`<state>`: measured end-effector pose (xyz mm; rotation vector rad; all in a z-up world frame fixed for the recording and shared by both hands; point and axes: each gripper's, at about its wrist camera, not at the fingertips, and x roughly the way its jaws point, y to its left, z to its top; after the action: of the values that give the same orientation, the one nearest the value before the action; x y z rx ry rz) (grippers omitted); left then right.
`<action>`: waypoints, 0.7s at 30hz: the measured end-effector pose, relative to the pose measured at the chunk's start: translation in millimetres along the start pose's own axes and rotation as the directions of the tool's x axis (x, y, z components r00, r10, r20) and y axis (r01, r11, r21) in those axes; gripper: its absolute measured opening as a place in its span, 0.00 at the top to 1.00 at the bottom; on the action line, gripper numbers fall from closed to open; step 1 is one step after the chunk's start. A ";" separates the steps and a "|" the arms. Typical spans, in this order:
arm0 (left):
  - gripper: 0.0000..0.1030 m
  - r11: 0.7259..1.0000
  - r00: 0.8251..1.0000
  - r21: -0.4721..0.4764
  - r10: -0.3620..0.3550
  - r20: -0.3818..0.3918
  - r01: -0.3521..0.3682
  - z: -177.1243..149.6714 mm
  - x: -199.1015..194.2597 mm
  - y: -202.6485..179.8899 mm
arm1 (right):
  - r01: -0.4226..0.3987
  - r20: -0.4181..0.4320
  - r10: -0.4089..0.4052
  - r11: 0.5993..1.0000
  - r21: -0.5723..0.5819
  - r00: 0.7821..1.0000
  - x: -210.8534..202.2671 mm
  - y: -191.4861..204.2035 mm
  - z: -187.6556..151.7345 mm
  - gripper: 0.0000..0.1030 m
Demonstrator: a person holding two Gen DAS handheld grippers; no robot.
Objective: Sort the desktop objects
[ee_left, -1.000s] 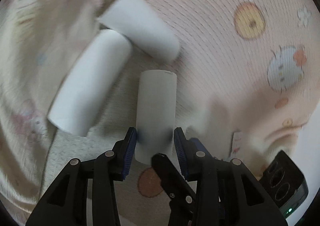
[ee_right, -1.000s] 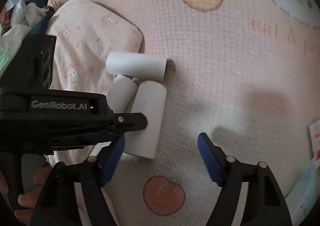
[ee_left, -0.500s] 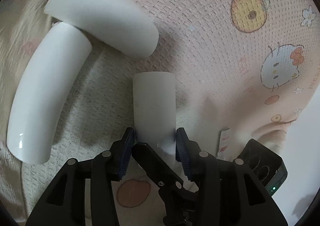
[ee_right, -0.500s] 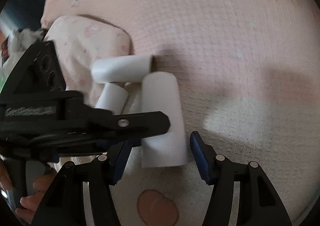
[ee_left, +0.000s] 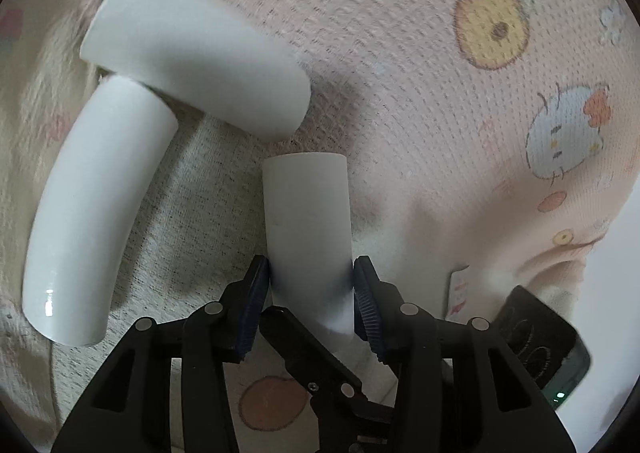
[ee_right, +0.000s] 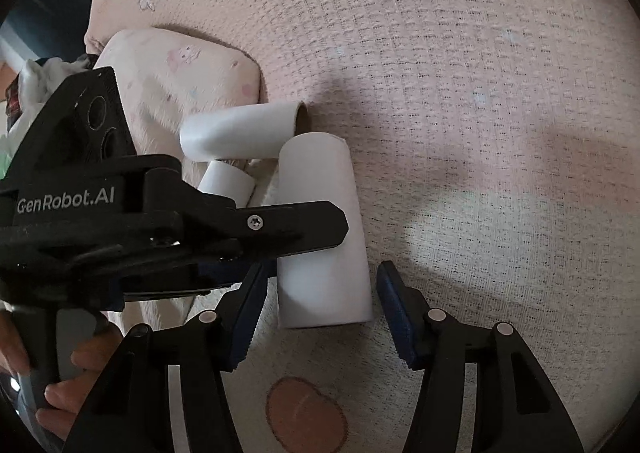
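**Ana:** Pink waffle-weave blanket [ee_right: 460, 93] with cartoon fruit covers the whole surface, and a small printed pillow [ee_right: 180, 65] lies at the far left. Three white tubes are bunched just beside it.

**Ben:** Where is the one being handled?

**Ana:** The near tube [ee_left: 308, 221] lies lengthwise between the blue pads of the left gripper [ee_left: 311, 301]. Those jaws are opening, with the pads close against the tube's sides; I cannot tell whether they grip at all. The right gripper [ee_right: 320, 305] straddles the same tube's near end, and its jaws are closing, but a gap shows on both sides, so it holds nothing.

**Ben:** And the others?

**Ana:** The far tube [ee_left: 192, 53] lies crosswise, its end almost touching the near one. The left tube [ee_left: 92, 205] runs alongside, tucked under the crosswise one.

**Ben:** What could go wrong?

**Ana:** I'd judge the handover risky: if the left lets go before the right has hold, the tube could roll on the soft blanket. The two grippers overlap closely, so the fingers could knock together, and a pull could drag the far tube along.
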<state>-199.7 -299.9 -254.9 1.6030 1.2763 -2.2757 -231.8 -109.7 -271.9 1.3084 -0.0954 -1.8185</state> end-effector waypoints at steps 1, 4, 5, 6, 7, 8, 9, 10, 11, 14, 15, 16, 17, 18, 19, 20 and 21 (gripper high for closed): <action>0.54 1.000 1.000 0.016 0.011 0.000 -0.011 -1.2 1.8 -5.6 | 0.011 0.002 -0.011 1.000 -0.001 1.000 1.1 3.1 1.1 0.48; 0.54 0.996 1.000 0.084 0.009 0.003 -0.009 -6.2 2.9 -19.8 | 0.042 -0.006 -0.042 0.999 -0.021 0.999 -0.4 9.9 2.3 0.49; 0.54 0.994 1.000 0.108 0.001 0.008 -0.002 -8.4 2.3 -24.9 | 0.048 -0.005 -0.048 0.999 -0.020 0.999 -3.7 11.2 1.8 0.52; 0.54 0.989 1.000 0.146 -0.009 0.014 0.007 -11.7 0.6 -31.6 | 0.056 0.001 -0.056 0.998 -0.030 0.998 -8.6 13.6 1.2 0.54; 0.54 0.985 1.000 0.172 -0.013 0.018 0.010 -14.6 -0.7 -35.7 | 0.081 0.009 -0.080 0.995 -0.050 0.997 -13.1 16.8 0.4 0.55; 0.54 0.979 1.000 0.202 -0.016 0.022 0.012 -17.9 -1.6 -40.7 | 0.118 0.008 -0.118 0.989 -0.084 0.993 -17.0 21.4 -0.8 0.57; 0.54 0.972 0.999 0.235 -0.022 0.029 0.014 -21.6 -2.8 -46.9 | 0.149 0.004 -0.150 0.982 -0.112 0.989 -19.0 25.4 -1.9 0.58; 0.54 0.964 0.999 0.266 -0.029 0.035 0.019 -25.5 -4.4 -52.6 | 0.182 0.007 -0.183 0.973 -0.142 0.983 -21.8 30.0 -3.5 0.59; 0.54 0.960 0.998 0.278 -0.044 0.038 0.032 -28.0 -5.9 -55.5 | 0.217 0.016 -0.218 0.961 -0.170 0.976 -25.2 35.1 -6.3 0.59; 0.54 0.951 0.994 0.292 -0.110 0.023 0.099 -33.6 -9.5 -58.4 | 0.277 0.045 -0.274 0.942 -0.190 0.961 -38.4 43.6 -12.7 0.59; 0.54 0.947 0.991 0.297 -0.134 0.020 0.122 -35.9 -10.1 -61.0 | 0.283 0.051 -0.279 0.941 -0.183 0.959 -44.8 43.0 -16.8 0.59; 0.54 0.941 0.987 0.306 -0.159 0.018 0.146 -39.1 -11.7 -64.5 | 0.288 0.056 -0.283 0.942 -0.174 0.958 -48.5 41.9 -15.3 0.59; 0.54 0.934 0.984 0.317 -0.178 0.018 0.163 -42.3 -15.7 -66.7 | 0.292 0.066 -0.285 0.943 -0.163 0.956 -53.2 41.4 -10.5 0.59; 0.54 0.926 0.980 0.332 -0.198 0.018 0.181 -45.9 -16.5 -71.3 | 0.295 0.079 -0.286 0.944 -0.149 0.955 -60.5 39.6 -13.1 0.59; 0.54 0.914 0.975 0.352 -0.221 0.015 0.202 -50.9 -19.7 -74.1 | 0.297 0.089 -0.287 0.945 -0.137 0.954 -64.1 34.7 -13.8 0.59; 0.54 0.904 0.971 0.367 -0.239 0.011 0.218 -56.3 -23.4 -76.4 | 0.301 0.095 -0.291 0.945 -0.128 0.952 -69.5 35.0 -14.5 0.59; 0.54 0.892 0.965 0.384 -0.261 0.003 0.240 -62.5 -25.4 -81.4 | 0.311 0.102 -0.300 0.943 -0.119 0.949 -75.4 35.4 -16.0 0.59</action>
<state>-182.1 -215.4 -194.0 1.5373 1.1372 -2.8558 -192.7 -74.3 -205.5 1.2033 0.1931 -2.1023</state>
